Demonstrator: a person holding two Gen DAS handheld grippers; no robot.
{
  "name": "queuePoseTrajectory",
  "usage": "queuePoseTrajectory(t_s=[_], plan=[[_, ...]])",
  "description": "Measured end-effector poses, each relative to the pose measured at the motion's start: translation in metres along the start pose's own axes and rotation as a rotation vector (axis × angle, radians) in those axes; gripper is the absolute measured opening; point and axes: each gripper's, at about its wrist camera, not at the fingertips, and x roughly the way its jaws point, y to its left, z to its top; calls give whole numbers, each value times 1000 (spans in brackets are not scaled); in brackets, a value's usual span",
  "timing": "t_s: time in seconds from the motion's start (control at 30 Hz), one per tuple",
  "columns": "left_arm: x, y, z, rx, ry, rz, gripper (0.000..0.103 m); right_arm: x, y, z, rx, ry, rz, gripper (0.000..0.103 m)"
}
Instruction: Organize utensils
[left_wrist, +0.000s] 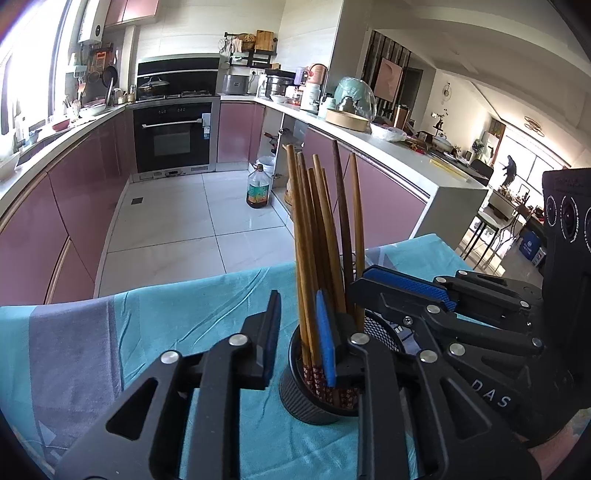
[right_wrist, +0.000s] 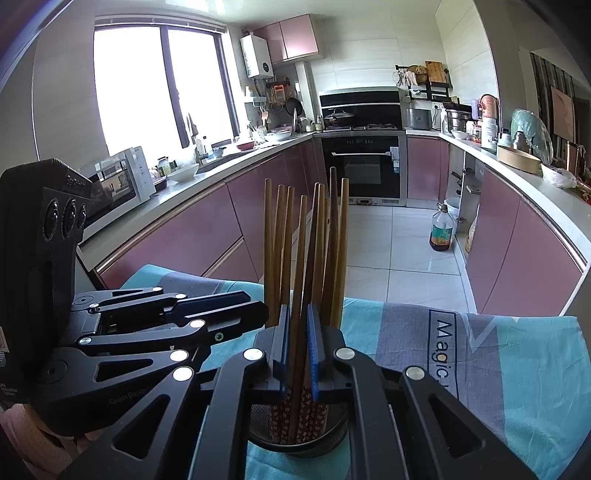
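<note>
In the left wrist view, the chopsticks (left_wrist: 317, 236) stand bunched in a black mesh holder (left_wrist: 310, 398) on the teal cloth (left_wrist: 207, 314); the left gripper (left_wrist: 301, 343) is spread wide, one finger outside the holder and one among the sticks, clamping nothing. In the right wrist view, the right gripper (right_wrist: 297, 354) is pinched on one or two chopsticks (right_wrist: 295, 280) low down, just above the holder (right_wrist: 295, 439). Light, stiff and smooth, they probably slip unless gripped squarely mid-shaft.
</note>
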Motion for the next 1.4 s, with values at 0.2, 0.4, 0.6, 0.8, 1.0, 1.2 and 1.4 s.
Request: queuePoseTrajectory(t_s=[0.2,0.4,0.6,0.8,1.0,1.2,1.4], plan=[[-31,16,-16,-25,-87,74,60,-12,5,-12,-3,-26,-20,32],[-76,31,-42,-28,-207,173,89,-24,19,-33,-16,-66,-33,75],[-119,44,-78,-42,-300,237,98,-34,37,-54,-32,-117,-54,96],[-150,47,-105,-63,-375,278,98,-47,52,-71,-43,-180,-87,96],[-167,46,-129,-75,-409,307,98,-59,60,-82,-40,-233,-130,96],[-178,46,-141,-108,-424,317,98,-74,63,-88,-25,-285,-160,96],[-183,43,-149,-129,-445,321,98,-81,72,-93,-38,-329,-197,96]])
